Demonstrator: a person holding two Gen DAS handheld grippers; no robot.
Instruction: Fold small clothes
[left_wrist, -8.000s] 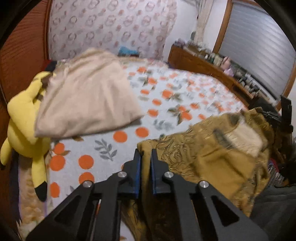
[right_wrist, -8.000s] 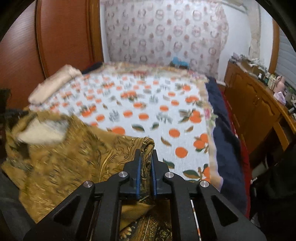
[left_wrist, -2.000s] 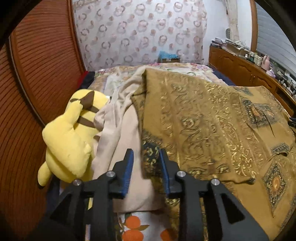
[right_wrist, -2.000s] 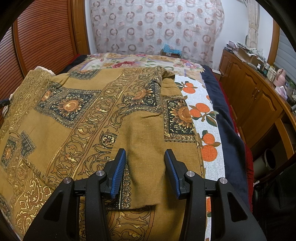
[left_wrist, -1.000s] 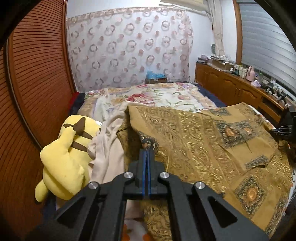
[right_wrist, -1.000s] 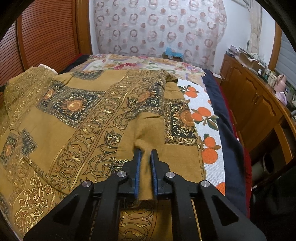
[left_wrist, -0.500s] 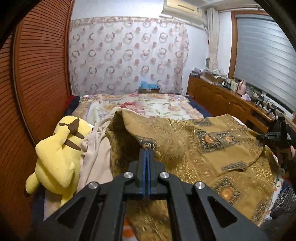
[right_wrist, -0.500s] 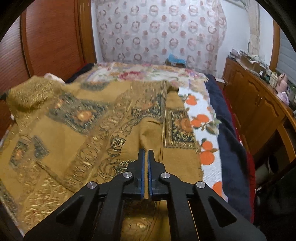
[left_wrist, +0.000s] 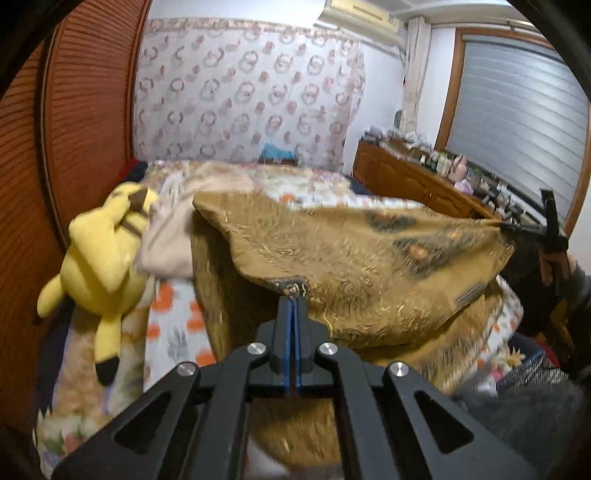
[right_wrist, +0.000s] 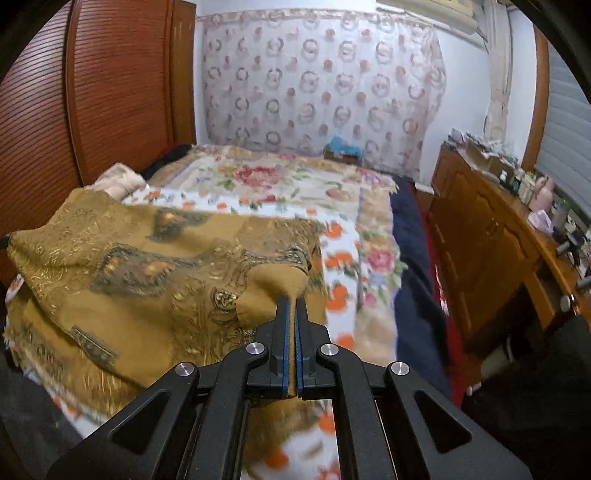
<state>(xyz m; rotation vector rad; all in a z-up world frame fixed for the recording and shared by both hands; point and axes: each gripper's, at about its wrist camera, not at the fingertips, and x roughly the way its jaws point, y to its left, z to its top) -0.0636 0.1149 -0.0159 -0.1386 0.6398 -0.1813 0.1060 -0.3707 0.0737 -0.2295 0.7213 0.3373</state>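
A mustard-gold patterned cloth is lifted off the bed and folded back over itself toward me. My left gripper is shut on one corner of it. My right gripper is shut on the opposite corner of the same cloth. The right gripper also shows at the far right of the left wrist view, holding the cloth's edge taut. The lower layer of the cloth hangs below the grippers and is partly hidden by them.
The bed has an orange-print sheet and a floral cover. A yellow plush toy and a beige folded cloth lie at the left. A wooden wardrobe stands left, a wooden dresser right.
Both grippers closed on the cloth's near corners about a second ago and have since lifted and pulled them back toward me, drawing the far part of the cloth off the bed's head end.
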